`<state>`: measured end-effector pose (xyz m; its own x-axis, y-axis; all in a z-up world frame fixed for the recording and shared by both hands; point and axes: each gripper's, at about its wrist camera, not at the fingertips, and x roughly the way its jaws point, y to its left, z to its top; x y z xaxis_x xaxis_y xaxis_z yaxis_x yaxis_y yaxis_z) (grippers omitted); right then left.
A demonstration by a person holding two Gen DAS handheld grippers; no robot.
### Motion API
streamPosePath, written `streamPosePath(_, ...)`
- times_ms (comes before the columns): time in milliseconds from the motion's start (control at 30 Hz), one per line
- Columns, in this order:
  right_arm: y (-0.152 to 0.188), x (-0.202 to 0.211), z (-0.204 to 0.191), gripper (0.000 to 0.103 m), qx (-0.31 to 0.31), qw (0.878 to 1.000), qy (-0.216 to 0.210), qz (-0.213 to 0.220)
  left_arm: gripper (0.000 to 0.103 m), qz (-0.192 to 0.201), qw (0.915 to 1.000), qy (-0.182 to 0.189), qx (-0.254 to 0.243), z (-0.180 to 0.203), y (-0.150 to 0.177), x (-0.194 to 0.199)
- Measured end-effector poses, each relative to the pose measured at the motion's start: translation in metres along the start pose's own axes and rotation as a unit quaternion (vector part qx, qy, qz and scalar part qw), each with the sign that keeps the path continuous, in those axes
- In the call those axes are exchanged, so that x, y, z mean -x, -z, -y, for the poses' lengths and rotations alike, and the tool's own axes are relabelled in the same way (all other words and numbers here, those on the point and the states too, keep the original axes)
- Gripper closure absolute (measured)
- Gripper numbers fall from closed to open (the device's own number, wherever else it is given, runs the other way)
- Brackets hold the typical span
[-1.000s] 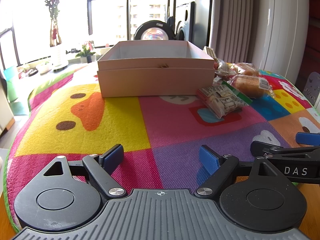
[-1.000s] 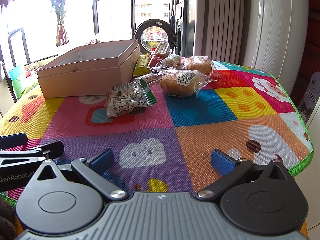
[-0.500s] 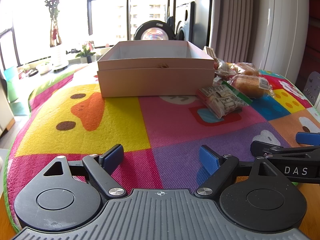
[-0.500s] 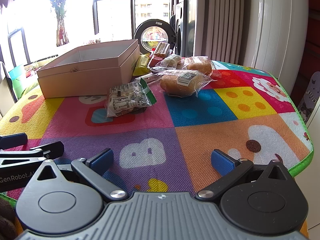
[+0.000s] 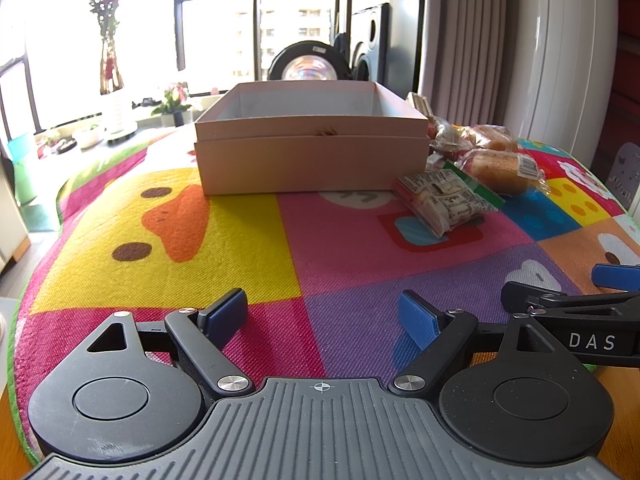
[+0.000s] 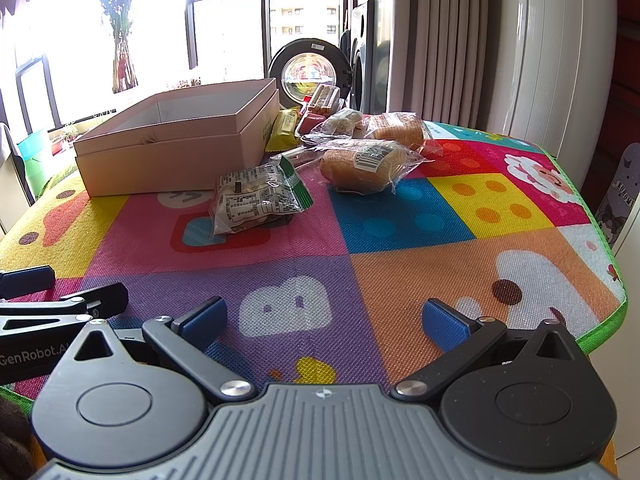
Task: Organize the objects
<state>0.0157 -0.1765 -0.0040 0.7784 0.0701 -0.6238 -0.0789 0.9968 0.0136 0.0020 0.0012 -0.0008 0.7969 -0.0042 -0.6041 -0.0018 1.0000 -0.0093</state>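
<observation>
At the tabletop's near edge, left gripper (image 5: 322, 312) and right gripper (image 6: 325, 318) rest with fingers spread, empty; mid-tabletop lie snack packet (image 6: 258, 200) and bread packs (image 6: 366, 162); beyond, left, the open pink box (image 5: 312, 152).

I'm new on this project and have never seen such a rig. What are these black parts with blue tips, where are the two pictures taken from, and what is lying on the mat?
Each picture comes from a camera mounted on a hand-held gripper, looking forward along its two blue-tipped fingers. One view shows the left gripper, the other the right gripper; each also glimpses the other at its edge. Both have their jaws spread wide and hold nothing.

They rest low over a colourful play mat. On it stands an open pink box. Beside the box lie wrapped snacks: a clear green-edged packet, a wrapped bread roll, a second one behind it, and a few smaller packets further back.
</observation>
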Motion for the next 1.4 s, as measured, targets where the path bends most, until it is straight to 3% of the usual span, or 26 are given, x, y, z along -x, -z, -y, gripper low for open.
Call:
streamPosePath(533,0.001,0.002,0.0,0.0,-0.001,1.0,-0.002,-0.001,0.015,0.0,1.0,-0.005,-0.002,0.002,0.0,0.001)
streamPosePath(767,-0.007,0.001,0.0,0.0,0.001,0.999,-0.004,-0.04,0.014,-0.001,1.0,-0.006,-0.001,0.001,-0.001,-0.001)
streamPosePath(1167,-0.009,0.001,0.001,0.0,0.006,0.999,-0.007,-0.049,0.014,0.001,1.0,-0.004,0.0,-0.001,0.0,0.0)
streamPosePath(1267,-0.01,0.001,0.001,0.0,0.01,0.998,-0.013,-0.053,0.016,0.007,0.9999,0.008,0.008,-0.004,0.001,0.003)
streamPosePath(1333,-0.013,0.01,0.004,0.0,0.003,0.998,-0.029,-0.055,0.02,0.009,0.999,0.04,0.019,-0.011,0.0,0.011)
streamPosePath(1400,-0.02,0.034,0.009,0.0,-0.011,0.999,-0.046,-0.022,0.021,0.018,0.9975,0.058,0.035,-0.02,-0.007,0.029)
